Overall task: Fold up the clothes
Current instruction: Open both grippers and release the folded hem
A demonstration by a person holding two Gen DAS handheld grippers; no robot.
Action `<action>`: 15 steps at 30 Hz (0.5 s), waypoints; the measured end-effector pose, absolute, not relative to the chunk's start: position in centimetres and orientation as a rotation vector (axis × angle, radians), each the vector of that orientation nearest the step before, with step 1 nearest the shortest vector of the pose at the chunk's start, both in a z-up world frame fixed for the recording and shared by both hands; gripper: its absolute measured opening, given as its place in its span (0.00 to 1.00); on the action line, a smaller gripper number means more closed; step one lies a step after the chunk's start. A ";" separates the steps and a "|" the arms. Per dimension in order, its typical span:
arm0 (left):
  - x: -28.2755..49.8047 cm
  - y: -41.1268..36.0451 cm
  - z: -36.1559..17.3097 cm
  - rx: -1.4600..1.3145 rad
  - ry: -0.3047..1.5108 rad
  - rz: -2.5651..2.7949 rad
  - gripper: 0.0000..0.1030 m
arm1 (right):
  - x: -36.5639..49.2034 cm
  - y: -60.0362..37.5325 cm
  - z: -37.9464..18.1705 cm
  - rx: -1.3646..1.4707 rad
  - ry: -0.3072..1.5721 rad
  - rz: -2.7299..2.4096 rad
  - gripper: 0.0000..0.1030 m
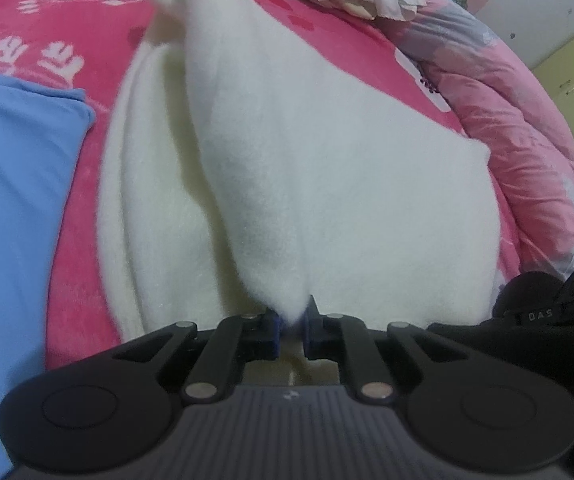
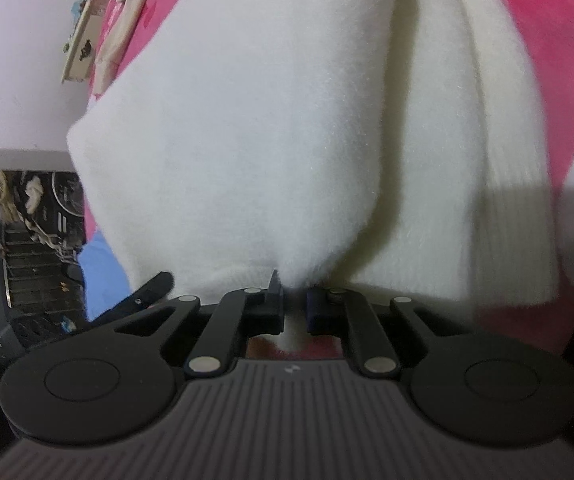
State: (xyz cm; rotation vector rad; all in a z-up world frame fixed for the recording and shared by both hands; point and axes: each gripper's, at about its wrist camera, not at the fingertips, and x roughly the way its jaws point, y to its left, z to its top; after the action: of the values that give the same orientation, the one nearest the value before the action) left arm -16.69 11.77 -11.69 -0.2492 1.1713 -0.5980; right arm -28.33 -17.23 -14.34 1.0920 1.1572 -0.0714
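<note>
White sweater [image 1: 327, 184] on pink blanket [image 1: 75, 240]; pale wall [image 2: 19, 52], perhaps shelving.

the right claw [image 2: 295, 300] pinches a fold of the white fleece garment [image 2: 279, 128] over pink bedding [image 2: 559, 40].

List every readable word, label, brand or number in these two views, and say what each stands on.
"DAS": white letters on the black device at the right edge of the left wrist view.
Small pale emblem on each claw's grey ribbed body: a mark, not letters.
Nothing else carries legible text.
</note>
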 end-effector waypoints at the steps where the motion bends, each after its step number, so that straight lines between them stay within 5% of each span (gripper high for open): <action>1: -16.7 11.7 -11.8 -0.237 1.171 -0.598 0.10 | -28.2 -17.1 -14.4 1.082 1.162 -0.072 0.07; 9: -17.9 11.7 -10.5 -0.104 1.119 -0.604 0.25 | -28.3 -16.5 -13.5 1.007 1.197 -0.065 0.17; 15: -18.1 14.5 -6.2 -0.127 1.025 -0.530 0.27 | -29.6 -15.9 -8.9 0.849 1.185 -0.071 0.25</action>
State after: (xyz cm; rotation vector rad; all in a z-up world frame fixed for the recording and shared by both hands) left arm -18.06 14.47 -6.15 -0.1265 1.0247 -0.5298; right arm -29.58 -15.87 -8.94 0.8490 1.1847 -0.0709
